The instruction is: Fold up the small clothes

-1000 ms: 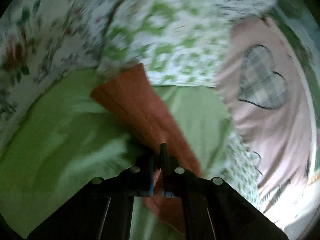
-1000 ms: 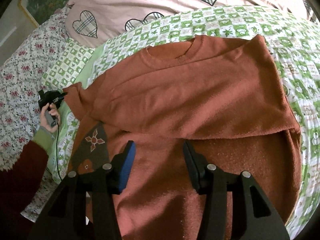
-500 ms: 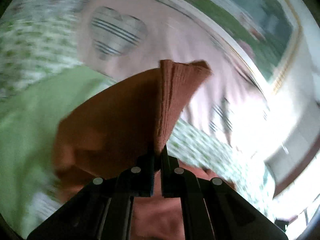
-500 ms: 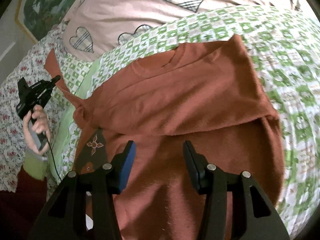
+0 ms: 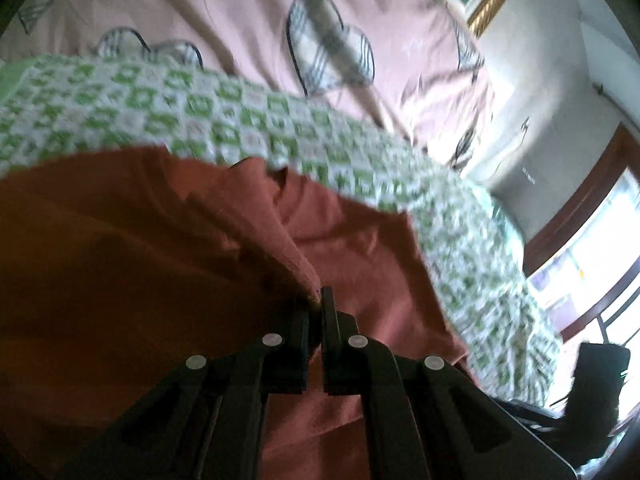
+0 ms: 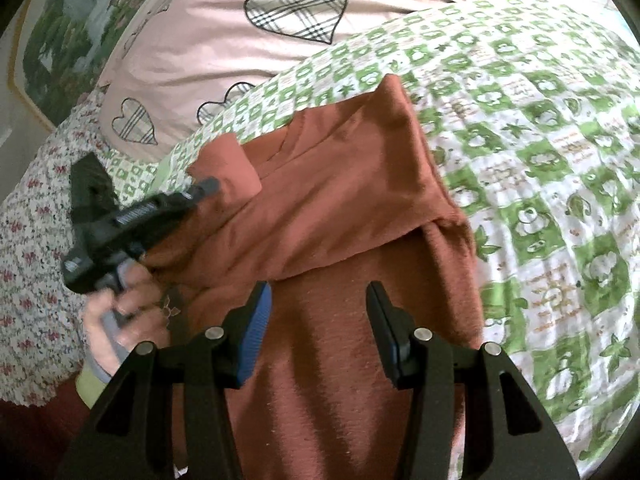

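Right wrist: one rust sweater (image 6: 340, 208); left tongs (image 6: 208, 186) pinch sleeve (image 6: 228, 164), right tongs (image 6: 318, 308) wide.

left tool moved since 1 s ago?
Yes. In the right wrist view the left tool, shut on the sweater's sleeve, has swung from the floral sheet at the sweater's edge inward over its body.

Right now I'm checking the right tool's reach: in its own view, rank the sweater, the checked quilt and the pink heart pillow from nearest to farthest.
1. Sweater: directly under the right tool, between its fingers.
2. Checked quilt: beyond and to the right.
3. Pink heart pillow: farthest, at the top.
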Demonstrator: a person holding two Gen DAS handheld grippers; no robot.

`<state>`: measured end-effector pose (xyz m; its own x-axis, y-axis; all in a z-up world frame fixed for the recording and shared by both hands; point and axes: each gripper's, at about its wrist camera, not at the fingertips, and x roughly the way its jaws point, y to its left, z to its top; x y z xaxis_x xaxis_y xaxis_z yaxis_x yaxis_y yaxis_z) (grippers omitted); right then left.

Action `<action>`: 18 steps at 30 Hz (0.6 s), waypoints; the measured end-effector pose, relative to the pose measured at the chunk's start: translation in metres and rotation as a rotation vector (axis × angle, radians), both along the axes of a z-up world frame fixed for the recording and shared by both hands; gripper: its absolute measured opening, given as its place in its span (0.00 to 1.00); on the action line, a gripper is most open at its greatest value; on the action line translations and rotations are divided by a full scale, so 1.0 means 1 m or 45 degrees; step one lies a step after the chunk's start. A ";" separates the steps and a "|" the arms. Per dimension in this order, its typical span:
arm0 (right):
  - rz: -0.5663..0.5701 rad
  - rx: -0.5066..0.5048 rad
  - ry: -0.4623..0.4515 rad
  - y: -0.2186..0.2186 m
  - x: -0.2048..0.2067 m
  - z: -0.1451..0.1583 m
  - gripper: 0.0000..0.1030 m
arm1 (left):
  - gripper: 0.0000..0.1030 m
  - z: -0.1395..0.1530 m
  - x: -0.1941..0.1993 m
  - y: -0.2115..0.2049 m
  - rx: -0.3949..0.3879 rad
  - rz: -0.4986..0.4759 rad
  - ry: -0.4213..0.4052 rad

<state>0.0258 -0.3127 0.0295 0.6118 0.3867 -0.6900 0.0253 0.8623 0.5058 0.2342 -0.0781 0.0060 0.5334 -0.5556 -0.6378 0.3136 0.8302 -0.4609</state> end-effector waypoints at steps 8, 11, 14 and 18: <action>-0.022 0.015 -0.014 0.003 0.011 0.004 0.49 | 0.17 -0.038 -0.008 -0.014 0.112 -0.094 0.125; -0.006 0.003 -0.027 0.012 0.026 0.008 0.59 | 0.27 -0.036 -0.027 -0.003 0.141 -0.097 0.129; 0.023 -0.016 -0.045 0.025 0.040 0.010 0.67 | 0.28 -0.024 -0.054 0.026 0.173 -0.083 0.095; 0.037 -0.002 -0.032 0.035 0.073 0.000 0.67 | 0.33 -0.012 -0.088 0.086 0.300 0.058 0.037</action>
